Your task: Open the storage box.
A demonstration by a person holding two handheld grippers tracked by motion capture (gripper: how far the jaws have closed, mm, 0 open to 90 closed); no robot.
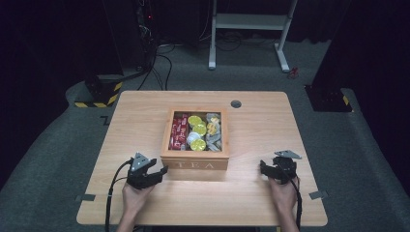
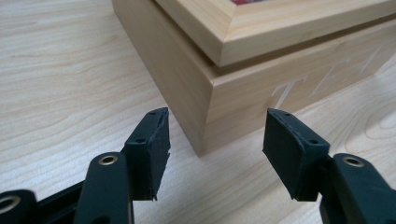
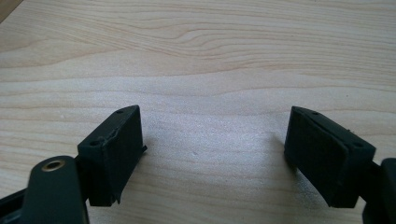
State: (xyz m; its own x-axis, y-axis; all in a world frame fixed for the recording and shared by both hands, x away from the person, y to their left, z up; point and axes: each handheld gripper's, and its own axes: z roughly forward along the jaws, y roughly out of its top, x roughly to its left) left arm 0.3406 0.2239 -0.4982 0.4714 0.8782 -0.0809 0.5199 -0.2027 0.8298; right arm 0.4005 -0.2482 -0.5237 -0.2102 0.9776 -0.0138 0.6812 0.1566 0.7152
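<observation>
Tea box of pale wood sits mid-tabletop, its framed lid down, with "TEA" lettered on the near wall. Through the lid's window show red packets, yellow rounds and grey sachets, in three rows. Left gripper waits just beside the box's near left corner; its jaws are parted with nothing between them, and in the left gripper view that corner stands straight ahead of the gap. Right gripper rests well apart to the right, jaws spread wide over bare tabletop. Judging by the pose, the step is taking hold near the corner. To do it well, catch the overhanging lid edge rather than the box wall, square the pads, and steady the box from the right.
</observation>
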